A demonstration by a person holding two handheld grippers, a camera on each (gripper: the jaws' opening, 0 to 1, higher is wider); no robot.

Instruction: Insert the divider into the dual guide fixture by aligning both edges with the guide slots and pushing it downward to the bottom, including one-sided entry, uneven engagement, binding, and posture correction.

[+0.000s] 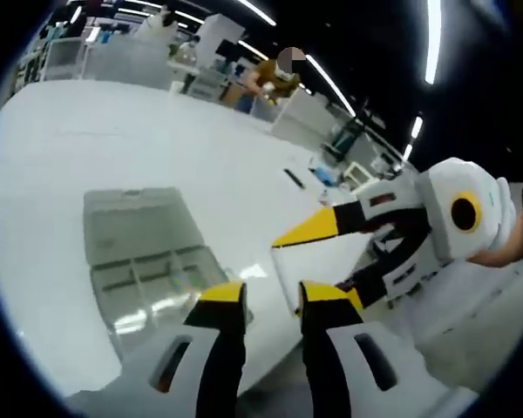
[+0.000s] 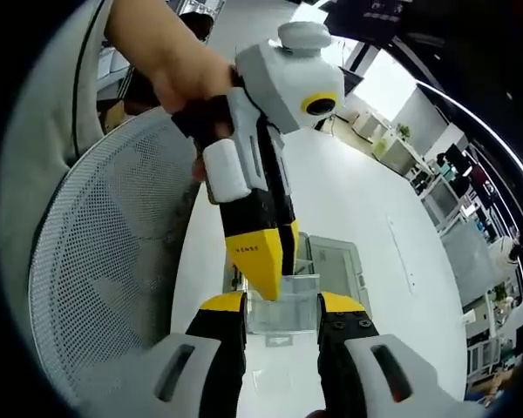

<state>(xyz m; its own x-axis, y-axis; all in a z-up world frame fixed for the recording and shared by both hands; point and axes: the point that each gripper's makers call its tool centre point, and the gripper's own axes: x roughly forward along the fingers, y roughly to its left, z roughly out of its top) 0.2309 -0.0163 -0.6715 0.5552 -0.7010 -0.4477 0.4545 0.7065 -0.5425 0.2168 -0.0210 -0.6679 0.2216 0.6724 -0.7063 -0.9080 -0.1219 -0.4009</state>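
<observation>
The divider (image 1: 318,266), a clear sheet, is off the bench (image 1: 113,139) in mid-air, pinched at one edge by the right tool (image 1: 307,233) while the left tool (image 1: 272,298) stands released with its jaws apart just below it. So insertion has not begun: the clear fixture (image 1: 144,252) lies at about nine o'clock from the divider in the left gripper view, with aligning and pushing down all left. A white mesh chair back (image 2: 96,261) sits at nine o'clock in the right gripper view, a small dark object (image 1: 294,178) lies further up the bench, and nothing appears to block the fixture.
</observation>
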